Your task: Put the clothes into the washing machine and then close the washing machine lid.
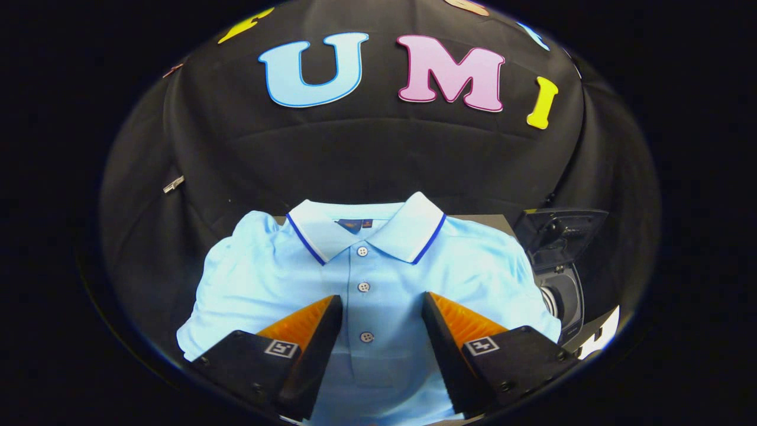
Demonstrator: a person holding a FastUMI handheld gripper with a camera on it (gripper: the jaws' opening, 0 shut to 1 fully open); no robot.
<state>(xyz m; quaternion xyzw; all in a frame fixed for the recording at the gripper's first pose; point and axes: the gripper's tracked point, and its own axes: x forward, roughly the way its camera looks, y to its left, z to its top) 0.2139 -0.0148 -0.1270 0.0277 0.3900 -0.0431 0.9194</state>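
Gripper (381,307): nearest item. Jaws spread wide, holding nothing; they hang over the lower front of the shirt, one to each side of the button strip. Whether the tips touch the cloth cannot be told. The stance suggests a pinch of the fabric along the middle is being lined up.

Shirt (266,278): light blue polo, the clothing to be loaded. Laid flat, front up, on a dark tabletop (497,222) of which only a far strip shows. Three buttons run up the middle, the lowest (366,337) lying between the jaws. Short sleeves spread left and right. Lying flat and smoothed, it offers little to grip, so a pinch would likely need to gather a fold.

Collar (366,228): white with a dark blue edge line, at the far end of the shirt, folded open.

Washing machine (562,284): small dark unit at the right, just beside the shirt's right sleeve. Its lid (562,231) stands raised, leaving the opening free for loading. Nothing appears loaded yet; the lid is still to be closed.

Booth wall (366,154): black cloth, farthest.
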